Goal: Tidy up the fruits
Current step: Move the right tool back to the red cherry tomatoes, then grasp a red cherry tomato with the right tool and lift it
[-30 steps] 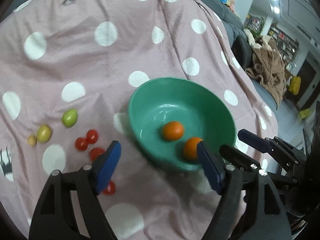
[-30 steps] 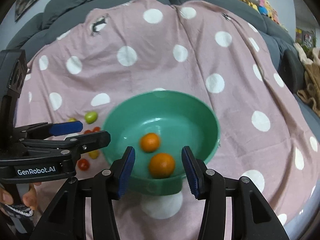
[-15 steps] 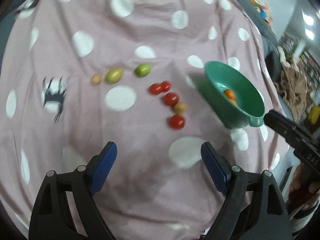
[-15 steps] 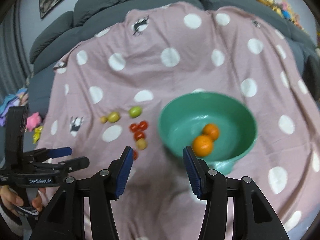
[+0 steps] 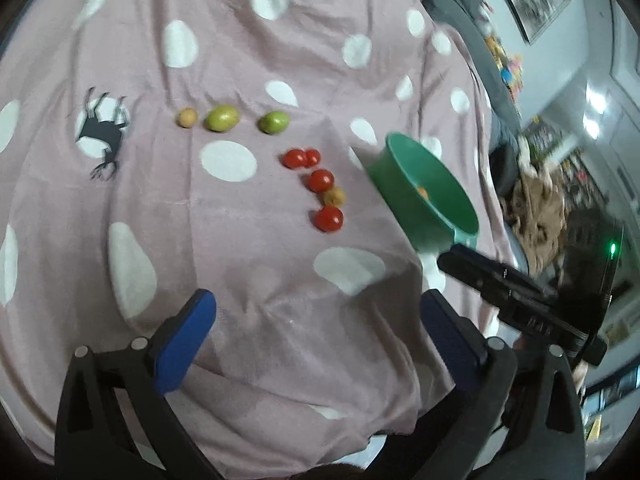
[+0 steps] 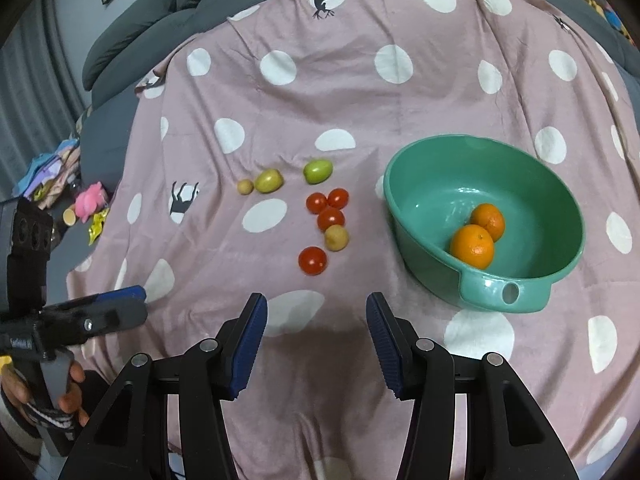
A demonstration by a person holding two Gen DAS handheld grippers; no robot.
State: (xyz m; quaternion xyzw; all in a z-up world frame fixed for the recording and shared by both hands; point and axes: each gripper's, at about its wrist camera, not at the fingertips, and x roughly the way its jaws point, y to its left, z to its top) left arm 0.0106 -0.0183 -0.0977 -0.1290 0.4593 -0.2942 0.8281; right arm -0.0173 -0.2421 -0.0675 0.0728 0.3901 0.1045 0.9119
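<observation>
A green bowl [image 6: 532, 184] sits right of centre on the pink dotted cloth and holds two oranges [image 6: 473, 246]. The bowl also shows in the left wrist view [image 5: 404, 184]. Several red cherry tomatoes [image 6: 330, 218] lie left of it, one [image 6: 312, 260] nearest me. A small yellow fruit [image 6: 336, 238] lies among them. Two green fruits [image 6: 318, 171] and a small yellow one [image 6: 245, 186] lie in a row behind. My right gripper [image 6: 316, 340] is open and empty, pulled back near the front edge. My left gripper [image 5: 316, 340] is open and empty, also back from the fruit [image 5: 328, 218].
The cloth [image 6: 360, 92] covers a dark grey sofa [image 6: 132, 28]. Toys and clutter [image 6: 86, 204] lie beyond the cloth's left edge. The right gripper's body [image 5: 520, 300] shows at the right of the left wrist view, and the left gripper [image 6: 80, 316] at the right view's left edge.
Both grippers have pulled back and up from the bowl. The bowl and fruit now sit farther away in both views. The fruit has not moved.
</observation>
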